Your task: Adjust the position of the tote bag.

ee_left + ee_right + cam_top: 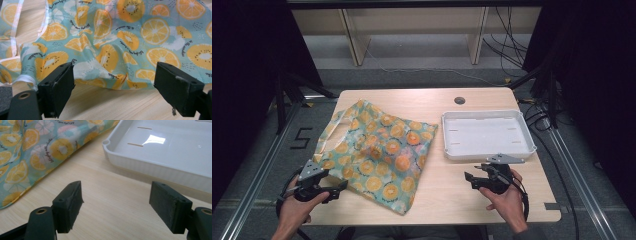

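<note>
While both tools sit near the table's front edge, nothing looks started. Left gripper gapes wide, empty, just short of the fruit-print bag lying crumpled flat. Right gripper equally wide, empty, beside the bare white tray.

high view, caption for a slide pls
Both grippers, left and right, open beside a fruit-print bag and white tray.
</note>
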`<state>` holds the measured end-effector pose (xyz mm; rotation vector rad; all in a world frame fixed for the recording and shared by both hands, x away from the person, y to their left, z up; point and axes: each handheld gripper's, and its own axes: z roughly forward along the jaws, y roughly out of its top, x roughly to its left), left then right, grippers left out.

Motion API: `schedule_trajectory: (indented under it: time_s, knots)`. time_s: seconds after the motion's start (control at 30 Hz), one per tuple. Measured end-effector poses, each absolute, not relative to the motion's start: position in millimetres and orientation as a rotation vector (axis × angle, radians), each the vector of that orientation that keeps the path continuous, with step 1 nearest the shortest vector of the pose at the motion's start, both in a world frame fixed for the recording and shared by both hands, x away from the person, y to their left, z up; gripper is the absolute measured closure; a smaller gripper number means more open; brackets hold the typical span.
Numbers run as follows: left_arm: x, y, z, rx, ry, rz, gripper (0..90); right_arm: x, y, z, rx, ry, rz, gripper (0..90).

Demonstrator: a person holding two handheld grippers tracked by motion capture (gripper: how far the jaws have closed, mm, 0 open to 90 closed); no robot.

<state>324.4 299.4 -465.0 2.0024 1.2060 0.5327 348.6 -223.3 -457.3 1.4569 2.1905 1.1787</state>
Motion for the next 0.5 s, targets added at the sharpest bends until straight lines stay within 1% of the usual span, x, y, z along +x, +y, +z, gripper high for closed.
schedule_trajectory:
  time_s: [0.5]
  knots:
    - [324.6,301.1,-463.7,2.003,1.195,0.534,15.8,351.6,-222.8,-460.0,1.392,2.229,1.153,26.6]
